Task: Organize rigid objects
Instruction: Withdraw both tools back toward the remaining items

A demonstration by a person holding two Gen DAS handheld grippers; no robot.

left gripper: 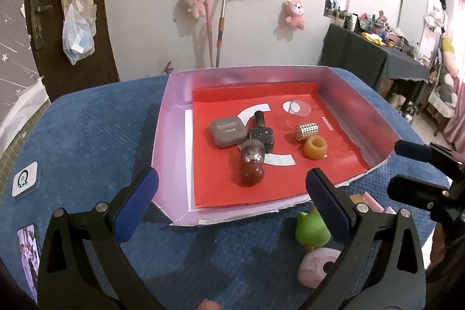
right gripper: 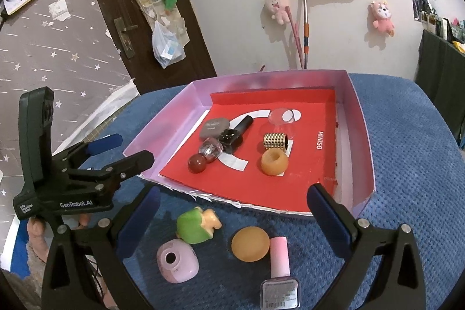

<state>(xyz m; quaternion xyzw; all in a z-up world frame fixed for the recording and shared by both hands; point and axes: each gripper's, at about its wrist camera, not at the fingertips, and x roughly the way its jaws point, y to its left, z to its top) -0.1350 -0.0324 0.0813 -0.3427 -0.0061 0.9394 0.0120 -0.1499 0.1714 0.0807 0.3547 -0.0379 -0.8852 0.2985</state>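
Observation:
A pink tray (left gripper: 162, 135) with a red liner sits on the blue cloth. In it lie a grey eyeshadow compact (left gripper: 228, 132), a black nail polish bottle (left gripper: 263, 131), a red glittery bottle (left gripper: 252, 164), a gold studded cylinder (left gripper: 306, 132) and an orange ring (left gripper: 315, 148). In front of the tray, on the cloth, are a green toy (right gripper: 196, 227), a pink round case (right gripper: 178, 262), an orange ball (right gripper: 250, 243) and a pink nail polish bottle (right gripper: 279, 266). My left gripper (left gripper: 232, 191) is open over the tray's near edge. My right gripper (right gripper: 235, 208) is open above the loose items, holding nothing.
A white square device (left gripper: 25, 179) and a phone (left gripper: 27, 257) lie at the cloth's left edge. The left gripper (right gripper: 125, 151) shows beside the tray's left corner, with a hand (right gripper: 37, 234) under it. A wall with plush toys stands behind.

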